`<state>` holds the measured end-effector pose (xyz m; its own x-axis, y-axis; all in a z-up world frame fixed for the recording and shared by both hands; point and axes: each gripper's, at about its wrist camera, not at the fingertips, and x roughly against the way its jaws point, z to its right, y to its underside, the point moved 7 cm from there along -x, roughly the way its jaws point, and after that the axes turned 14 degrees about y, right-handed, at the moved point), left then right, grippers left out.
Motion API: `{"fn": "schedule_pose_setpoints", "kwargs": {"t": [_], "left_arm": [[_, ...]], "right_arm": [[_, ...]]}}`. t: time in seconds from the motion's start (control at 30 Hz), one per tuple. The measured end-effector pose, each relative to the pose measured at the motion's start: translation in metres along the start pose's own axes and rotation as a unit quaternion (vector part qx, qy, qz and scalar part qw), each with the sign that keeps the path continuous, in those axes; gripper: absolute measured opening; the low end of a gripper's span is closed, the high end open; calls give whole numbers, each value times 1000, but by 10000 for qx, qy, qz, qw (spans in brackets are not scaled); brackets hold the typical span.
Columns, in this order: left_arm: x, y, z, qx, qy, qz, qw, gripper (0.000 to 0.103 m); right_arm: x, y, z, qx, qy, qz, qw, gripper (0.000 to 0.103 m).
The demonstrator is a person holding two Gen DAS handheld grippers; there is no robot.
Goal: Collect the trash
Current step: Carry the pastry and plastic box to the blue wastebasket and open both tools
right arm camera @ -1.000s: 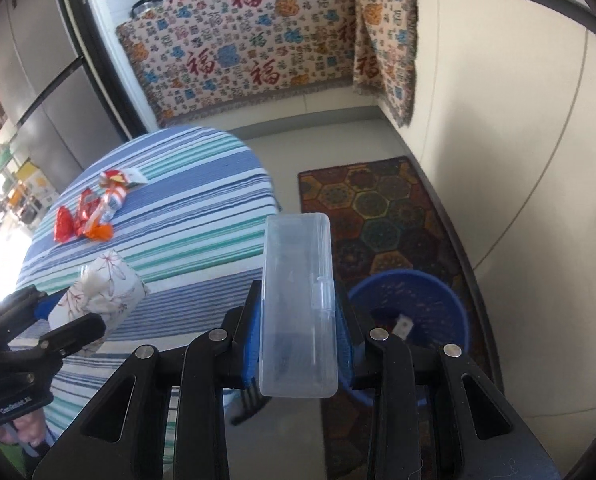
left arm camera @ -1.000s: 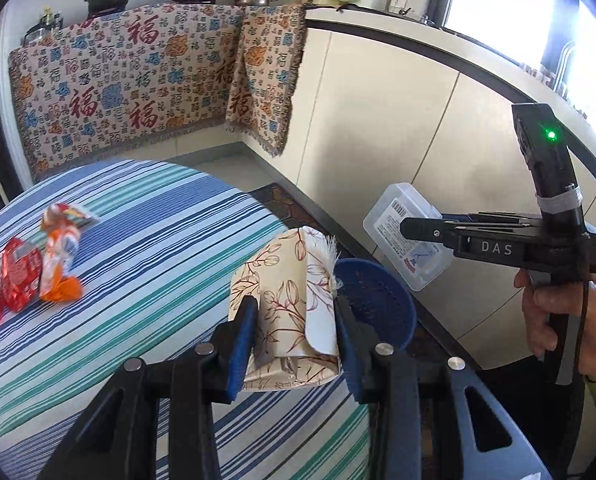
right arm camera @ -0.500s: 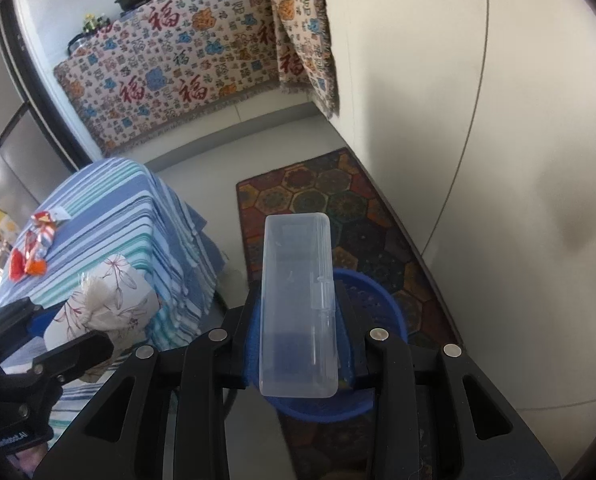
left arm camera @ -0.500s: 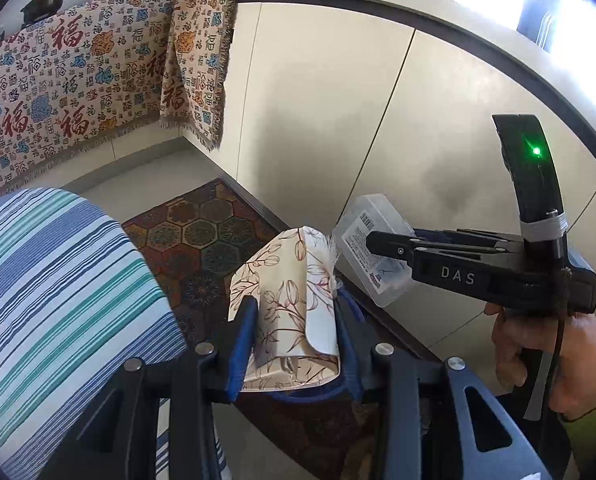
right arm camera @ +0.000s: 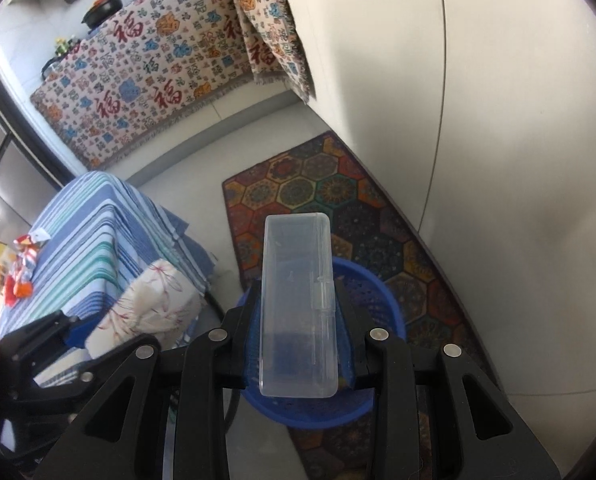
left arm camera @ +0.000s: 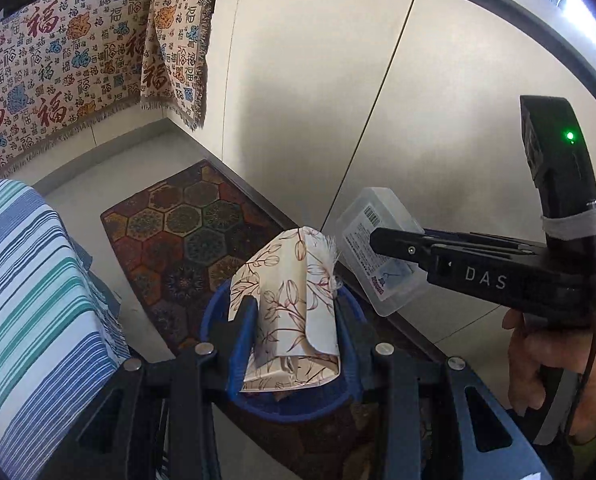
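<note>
My left gripper (left arm camera: 293, 336) is shut on a floral paper packet (left arm camera: 289, 300) and holds it above the blue mesh bin (left arm camera: 298, 408) on the floor. My right gripper (right arm camera: 298, 320) is shut on a clear plastic box (right arm camera: 298, 304), also held above the blue bin (right arm camera: 374, 408). The right gripper with the clear box (left arm camera: 378, 256) shows at the right of the left wrist view. The left gripper with the packet (right arm camera: 149, 308) shows at the lower left of the right wrist view. Red and orange wrappers (right arm camera: 21, 268) lie on the striped table (right arm camera: 93, 232).
The bin stands on a patterned rug (right arm camera: 338, 196) beside pale cabinet doors (right arm camera: 478, 100). The striped table (left arm camera: 25, 300) is to the left. A patterned cloth (left arm camera: 57, 60) hangs over the far counter.
Both grippers have moved from over the table edge to above the blue bin, still holding the packet and the box. The bin now lies directly under both.
</note>
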<state>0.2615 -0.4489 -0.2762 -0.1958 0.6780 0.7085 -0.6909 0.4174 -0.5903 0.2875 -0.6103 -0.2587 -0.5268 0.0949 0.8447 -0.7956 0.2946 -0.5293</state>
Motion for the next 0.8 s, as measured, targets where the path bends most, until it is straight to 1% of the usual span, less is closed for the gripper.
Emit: {"fn": "schedule_pose_setpoints", "kwargs": {"t": [0.13,0.23,0.27,0.3,0.33,0.37,0.5,0.57,0.63,0.73,0.8], "left_arm": [[-12,-4,-6,29,33,-30,10000,40],[-19,-6,-9,70,76,-25,9999,44],[-22,-8,-10,83,143,-38,9999,50],[-25,-9,-10,94,214,-65,9997,57],[-28,-10,-10,96,208,-69,9997,66],[-29,-11,-11,81,170,-46,9998,66],[-27,-13,-15,165,27,21,9999,66],[-18,-14,-15,219,62,126,9997,66],[-5,-16,-13,182,52,219,9996,66],[18,-12,-9,3,-87,300,9995,66],[36,-5,-8,-64,-230,361,9991,66]], "right_arm": [[1,0,4,-102,-6,16,9999,32],[-1,-4,5,-196,-73,-7,9998,33],[-2,-6,6,-234,-131,0,9996,36],[-2,-6,6,-261,-166,9,9995,41],[0,-7,7,-295,-201,51,9993,53],[2,-8,8,-308,-184,99,9993,57],[8,-13,8,-239,-24,261,9994,59],[10,-14,7,-203,40,322,9993,63],[13,-15,4,-137,112,389,9991,66],[16,-18,-1,-15,234,498,9985,75],[18,-18,-6,95,317,575,9978,79]]}}
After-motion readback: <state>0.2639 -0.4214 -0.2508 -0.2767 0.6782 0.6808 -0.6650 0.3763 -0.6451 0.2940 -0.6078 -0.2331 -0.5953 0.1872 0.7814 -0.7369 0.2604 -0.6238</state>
